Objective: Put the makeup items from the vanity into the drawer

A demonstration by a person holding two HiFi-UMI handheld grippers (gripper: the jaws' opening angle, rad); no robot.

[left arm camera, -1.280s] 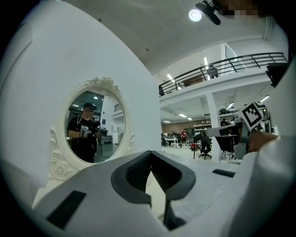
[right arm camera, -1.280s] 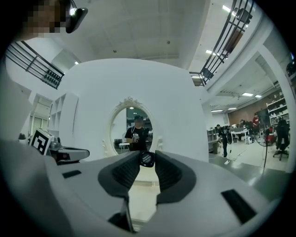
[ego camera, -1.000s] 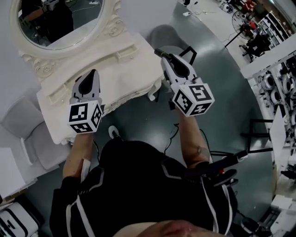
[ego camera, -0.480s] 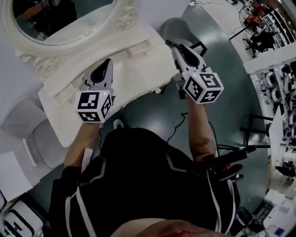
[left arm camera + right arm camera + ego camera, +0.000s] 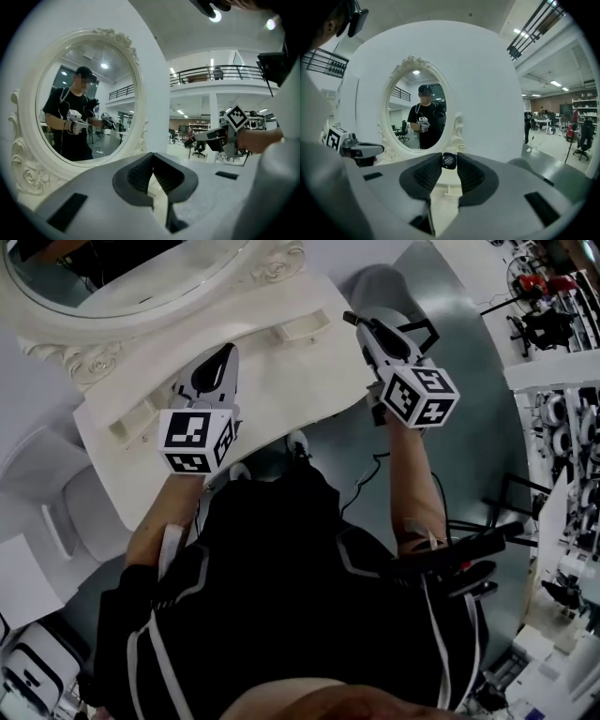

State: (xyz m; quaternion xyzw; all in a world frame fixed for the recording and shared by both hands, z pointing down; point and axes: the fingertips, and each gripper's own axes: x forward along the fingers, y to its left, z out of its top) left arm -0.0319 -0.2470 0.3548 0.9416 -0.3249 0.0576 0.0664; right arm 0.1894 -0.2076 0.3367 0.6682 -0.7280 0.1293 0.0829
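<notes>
My right gripper is shut on a small black round-ended makeup item, seen end-on between the pad tips. In the head view this gripper hangs past the right end of the white vanity, over the floor. My left gripper is shut with nothing in it, its pad tips touching. It is over the middle of the vanity top. Two small drawer boxes sit at the back of the top, both closed. No other makeup items show on the vanity.
An oval mirror in a carved white frame stands behind the vanity and reflects the person. A grey round stool is beyond the right gripper. A grey chair stands left of the vanity. Shelves and equipment line the right side.
Both grippers have moved forward toward the mirror, and the view has shifted with the person. The right gripper keeps the black item; the left stays shut.
</notes>
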